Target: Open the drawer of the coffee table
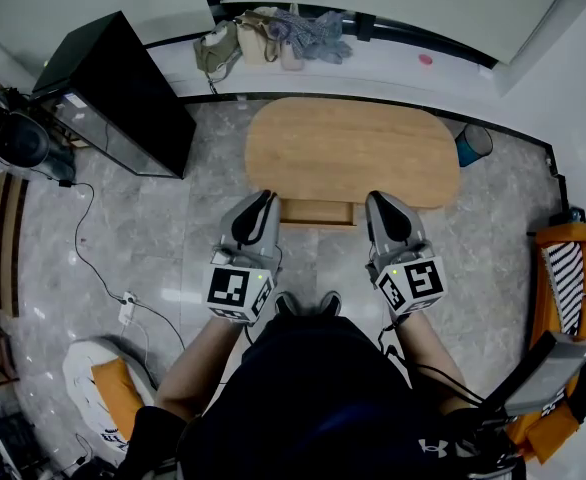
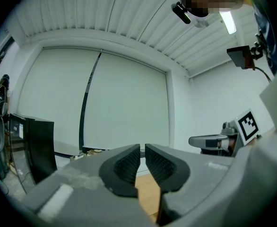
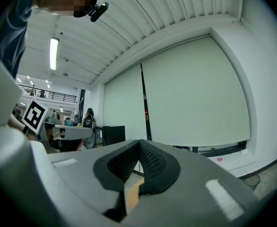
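The drawer (image 1: 318, 211) is sitting at the 6 o'clock edge of the oval coffee table (image 1: 353, 153), its wooden front showing just under the near rim. I cannot tell whether it is pulled out at all.

The left gripper (image 1: 264, 201) is hovering at the drawer's 9 o'clock corner. Its jaws are standing a narrow slit apart and gripping nothing. The right gripper (image 1: 380, 204) is hovering at the 3 o'clock corner with its pads pressed together, also empty. Both are pointing level toward the table, and the person's shoes (image 1: 303, 305) are resting just behind the drawer at 6 o'clock.

The tabletop is lying bare and pale. Grey marble floor (image 1: 223, 258) is spreading open on the near side and at 9 o'clock. A teal bin (image 1: 473, 145) is crowding the table's 3 o'clock end, and a black cabinet (image 1: 113, 88) is standing off at 10 o'clock. Bags (image 1: 273, 38) are slumping on a white ledge (image 1: 393, 68) at 12 o'clock. A power strip (image 1: 126, 310) with its cable is trailing across the floor at 8 o'clock, and an orange chair (image 1: 573, 268) is sitting at 4 o'clock.
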A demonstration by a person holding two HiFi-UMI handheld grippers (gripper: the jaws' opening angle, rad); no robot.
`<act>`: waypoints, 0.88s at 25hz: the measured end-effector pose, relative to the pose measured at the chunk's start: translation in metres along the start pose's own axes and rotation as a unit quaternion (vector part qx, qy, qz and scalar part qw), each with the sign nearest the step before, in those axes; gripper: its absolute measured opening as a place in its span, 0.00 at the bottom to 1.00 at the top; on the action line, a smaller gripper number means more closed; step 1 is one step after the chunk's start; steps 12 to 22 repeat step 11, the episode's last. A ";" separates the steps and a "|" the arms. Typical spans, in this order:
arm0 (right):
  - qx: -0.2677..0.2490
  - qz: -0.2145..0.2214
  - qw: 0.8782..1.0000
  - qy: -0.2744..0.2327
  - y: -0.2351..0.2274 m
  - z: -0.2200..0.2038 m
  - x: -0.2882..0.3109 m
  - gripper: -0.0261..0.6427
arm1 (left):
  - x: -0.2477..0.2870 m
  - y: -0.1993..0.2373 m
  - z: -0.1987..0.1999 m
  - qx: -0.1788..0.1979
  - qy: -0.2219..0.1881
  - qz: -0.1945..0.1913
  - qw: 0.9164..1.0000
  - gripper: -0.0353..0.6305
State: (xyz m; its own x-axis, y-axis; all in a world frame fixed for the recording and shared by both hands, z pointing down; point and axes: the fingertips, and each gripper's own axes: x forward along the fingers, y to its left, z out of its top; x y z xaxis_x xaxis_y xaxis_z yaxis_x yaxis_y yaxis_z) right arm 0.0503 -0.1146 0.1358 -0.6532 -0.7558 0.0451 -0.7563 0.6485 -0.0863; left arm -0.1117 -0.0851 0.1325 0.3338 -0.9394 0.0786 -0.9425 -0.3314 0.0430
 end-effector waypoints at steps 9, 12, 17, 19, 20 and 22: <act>0.004 0.002 1.000 0.001 -0.001 -0.002 -0.004 0.04 | 0.000 -0.005 -0.001 0.002 0.004 -0.003 1.000 0.11; 0.006 0.002 1.000 0.002 -0.002 -0.004 -0.006 0.04 | 0.000 -0.008 -0.002 0.002 0.004 -0.004 1.000 0.11; 0.006 0.002 1.000 0.002 -0.002 -0.004 -0.006 0.04 | 0.000 -0.008 -0.002 0.002 0.004 -0.004 1.000 0.11; 0.006 0.002 1.000 0.002 -0.002 -0.004 -0.006 0.04 | 0.000 -0.008 -0.002 0.002 0.004 -0.004 1.000 0.11; 0.006 0.002 1.000 0.002 -0.002 -0.004 -0.006 0.04 | 0.000 -0.008 -0.002 0.002 0.004 -0.004 1.000 0.11; 0.006 0.002 1.000 0.002 -0.002 -0.004 -0.006 0.04 | 0.000 -0.008 -0.002 0.002 0.004 -0.004 1.000 0.11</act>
